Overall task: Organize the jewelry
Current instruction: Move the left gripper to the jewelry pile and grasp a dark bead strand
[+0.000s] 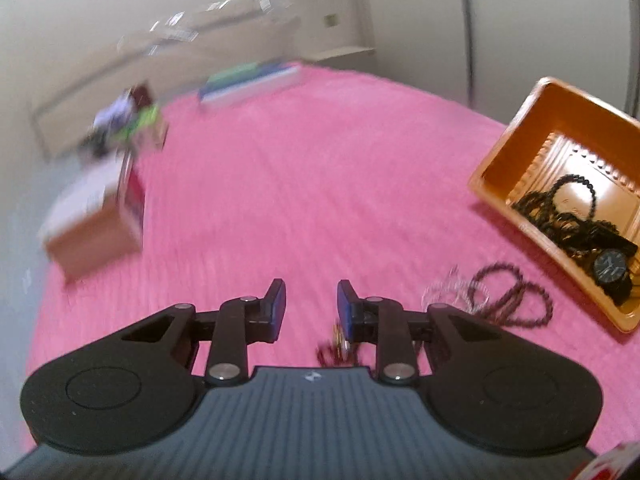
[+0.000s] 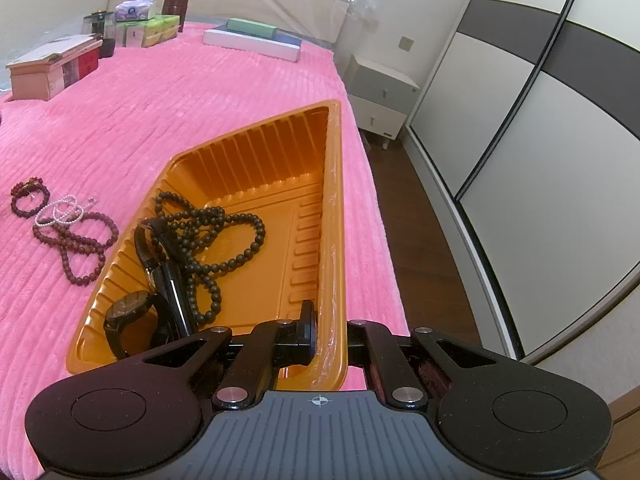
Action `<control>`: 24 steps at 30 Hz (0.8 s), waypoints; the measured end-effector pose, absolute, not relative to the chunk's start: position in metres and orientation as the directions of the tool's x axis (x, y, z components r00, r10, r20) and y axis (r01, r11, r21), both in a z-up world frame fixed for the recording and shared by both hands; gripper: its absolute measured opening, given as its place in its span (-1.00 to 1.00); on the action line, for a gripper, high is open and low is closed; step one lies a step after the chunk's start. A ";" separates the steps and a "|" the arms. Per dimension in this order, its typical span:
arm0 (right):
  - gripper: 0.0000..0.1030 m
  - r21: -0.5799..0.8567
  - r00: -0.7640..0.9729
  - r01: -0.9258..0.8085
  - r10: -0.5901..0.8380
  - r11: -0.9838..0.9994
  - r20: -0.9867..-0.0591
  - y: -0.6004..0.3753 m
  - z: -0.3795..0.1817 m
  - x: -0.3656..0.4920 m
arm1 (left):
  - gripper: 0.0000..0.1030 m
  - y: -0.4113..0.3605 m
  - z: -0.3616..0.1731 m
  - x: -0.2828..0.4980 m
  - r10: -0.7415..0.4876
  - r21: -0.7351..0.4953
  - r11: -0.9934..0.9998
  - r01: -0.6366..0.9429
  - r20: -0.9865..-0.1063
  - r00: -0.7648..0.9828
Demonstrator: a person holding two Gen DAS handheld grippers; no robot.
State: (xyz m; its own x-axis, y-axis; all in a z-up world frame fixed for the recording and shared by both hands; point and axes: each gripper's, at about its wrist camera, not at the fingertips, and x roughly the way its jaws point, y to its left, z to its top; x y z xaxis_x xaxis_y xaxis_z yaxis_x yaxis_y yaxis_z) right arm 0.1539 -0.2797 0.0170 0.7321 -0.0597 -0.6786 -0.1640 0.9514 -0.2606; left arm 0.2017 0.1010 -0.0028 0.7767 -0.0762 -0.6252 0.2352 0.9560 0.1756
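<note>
Jewelry strands beside the orange tray (image 2: 332, 200) look light, limp and slippery, best pinched mid-loop by the left gripper (image 1: 311, 306), jaws apart, while the right gripper (image 2: 330, 340) clamps the tray's rim.

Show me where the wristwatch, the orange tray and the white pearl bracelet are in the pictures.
wristwatch (image 2: 126, 309): right wrist view, on its dark dial.
orange tray (image 2: 280, 136): right wrist view, on the ribbed far wall.
white pearl bracelet (image 2: 60, 213): right wrist view, on the bead loops lying on the pink cover.
</note>
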 end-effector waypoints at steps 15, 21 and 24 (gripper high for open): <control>-0.91 -0.267 0.724 -0.152 -0.077 0.952 -0.685 -0.276 0.015 0.156 | -0.72 0.113 -0.083 0.200 -0.132 -0.154 0.987 0.037 -0.670 0.730; -0.91 -0.270 0.724 -0.150 -0.081 0.951 -0.685 -0.277 0.014 0.157 | -0.86 0.110 -0.086 0.204 -0.144 -0.171 0.985 0.037 -0.678 0.721; -0.91 -0.271 0.724 -0.148 -0.082 0.951 -0.684 -0.276 0.014 0.157 | -0.89 0.109 -0.085 0.208 -0.148 -0.168 0.985 0.043 -0.684 0.714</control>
State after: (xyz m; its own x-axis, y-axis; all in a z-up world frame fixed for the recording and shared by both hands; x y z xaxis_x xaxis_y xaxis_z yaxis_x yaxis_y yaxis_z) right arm 0.1568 -0.2763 0.0141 0.7243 -0.0825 -0.6845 -0.1479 0.9511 -0.2711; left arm 0.2077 0.1088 -0.0853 0.7139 -0.1477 -0.6845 0.0427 0.9849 -0.1680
